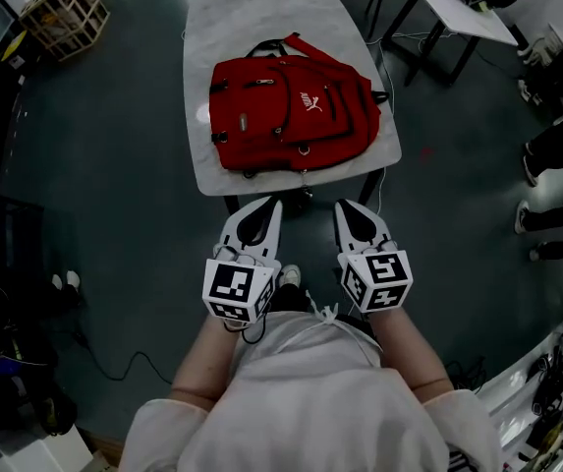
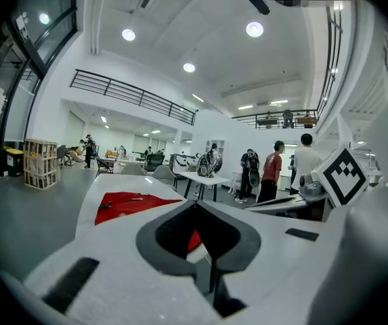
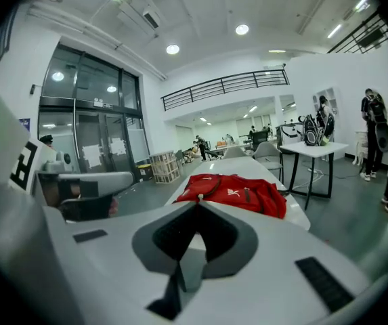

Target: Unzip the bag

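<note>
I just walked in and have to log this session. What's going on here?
A person stands at the near end of a grey table, holding a gripper in each hand. A red backpack lies flat on the table. The left gripper and right gripper are both close to the person's body, short of the table edge, with jaws together and empty. Neither touches the backpack, so the unzipping has not started.

Round ceiling lamps (image 2: 254,28) flood the hall brightly in both gripper views, yet the head view looks dim, its corners nearly black (fisheye bending at every edge). Faint glare marks the table (image 1: 252,18); whatever sits closest blurs.
</note>
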Demonstrator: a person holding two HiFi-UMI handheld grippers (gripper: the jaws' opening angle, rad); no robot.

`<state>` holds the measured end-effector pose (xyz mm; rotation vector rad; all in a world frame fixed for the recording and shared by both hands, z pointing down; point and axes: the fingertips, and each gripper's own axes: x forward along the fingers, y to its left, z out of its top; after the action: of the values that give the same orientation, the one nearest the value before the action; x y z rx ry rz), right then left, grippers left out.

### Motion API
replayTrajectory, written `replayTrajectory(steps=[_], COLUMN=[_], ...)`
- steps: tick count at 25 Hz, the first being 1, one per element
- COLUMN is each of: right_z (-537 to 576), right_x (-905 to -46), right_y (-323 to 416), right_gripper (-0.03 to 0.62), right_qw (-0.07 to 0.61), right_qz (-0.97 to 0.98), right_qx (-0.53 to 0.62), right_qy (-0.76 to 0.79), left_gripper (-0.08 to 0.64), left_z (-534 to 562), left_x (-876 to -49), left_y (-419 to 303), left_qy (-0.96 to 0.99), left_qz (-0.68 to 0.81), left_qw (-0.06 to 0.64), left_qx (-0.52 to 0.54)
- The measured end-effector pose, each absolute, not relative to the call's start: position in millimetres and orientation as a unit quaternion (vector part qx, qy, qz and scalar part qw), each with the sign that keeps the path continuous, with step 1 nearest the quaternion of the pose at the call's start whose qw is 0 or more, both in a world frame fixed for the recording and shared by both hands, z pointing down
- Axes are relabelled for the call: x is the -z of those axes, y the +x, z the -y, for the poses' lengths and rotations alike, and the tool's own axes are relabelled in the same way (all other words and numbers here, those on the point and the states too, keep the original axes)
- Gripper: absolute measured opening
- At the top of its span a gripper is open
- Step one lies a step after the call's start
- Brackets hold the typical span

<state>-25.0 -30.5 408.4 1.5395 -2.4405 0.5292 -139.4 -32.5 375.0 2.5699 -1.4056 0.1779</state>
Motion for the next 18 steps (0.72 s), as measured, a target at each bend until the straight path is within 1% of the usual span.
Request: replayTrajectory(steps=[8, 13, 18], right_z=[87, 109, 121], right_x=[-451, -499, -554], right_y=[-53, -60, -69], right_gripper=[0.028, 0.028, 0.029], right_qw=[0.164, 0.218, 0.278], right_qz=[0.813, 0.803, 0.803], right_qx=[-0.222, -0.254, -0.282], right_qy=[0.513, 0.492, 0.446], left_gripper=[0.020, 0.020, 0.020], left_z=[88, 109, 128], left_x=[-425, -460, -491], left_y=[-164, -171, -166], left_qy=[0.865, 0.855, 0.852], left_qz=[0.471, 0.477, 0.477], left_qw=[0.148, 0.174, 0.184], left_qx=[-0.089, -0.106, -0.110])
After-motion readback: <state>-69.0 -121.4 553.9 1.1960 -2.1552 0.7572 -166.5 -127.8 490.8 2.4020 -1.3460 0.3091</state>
